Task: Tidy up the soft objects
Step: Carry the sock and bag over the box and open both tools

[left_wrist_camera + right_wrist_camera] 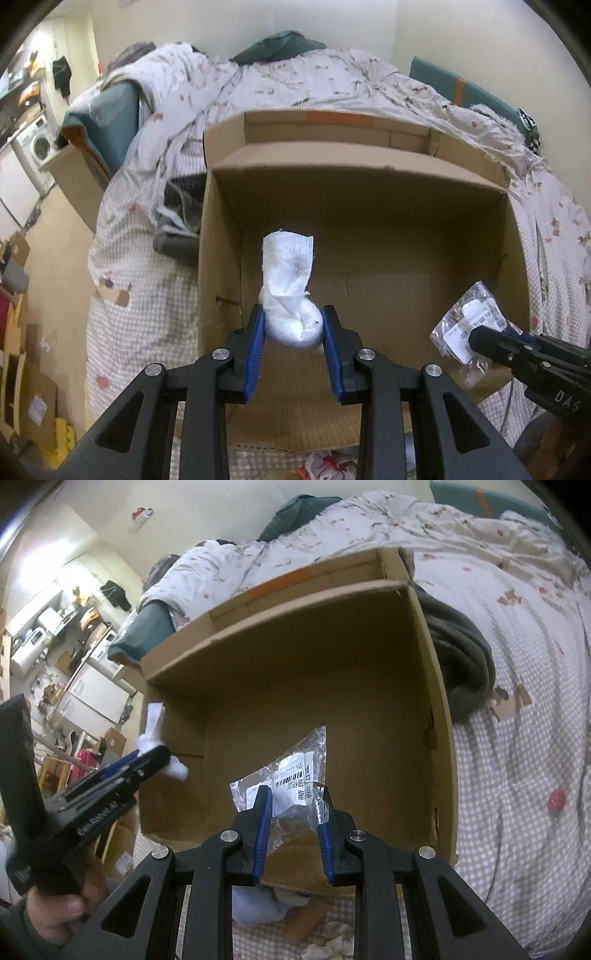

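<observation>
An open cardboard box (pixel 354 184) (pixel 439 686) lies on the bed, its inside bare. My left gripper (pixel 294 314) is shut on a rolled white sock (pixel 290 280), held over the box's left part; the same sock (pixel 177 770) shows at the box's left wall in the right wrist view. My right gripper (pixel 294 794) is shut on a clear plastic packet (pixel 295 775) with a barcode label, held over the box's near right part. That packet (pixel 467 325) and the right gripper (pixel 480 338) show at the right of the left wrist view. A hand (pixel 70 897) holds the left gripper (pixel 162 760).
A floral and checked quilt (pixel 332 85) (pixel 517 701) covers the bed. A dark grey blanket (pixel 465 664) lies bunched at the box's right side. Crumpled cloths (pixel 328 465) (pixel 258 904) lie in front of the box. Cardboard and clutter stand on the floor (pixel 48 258) at left.
</observation>
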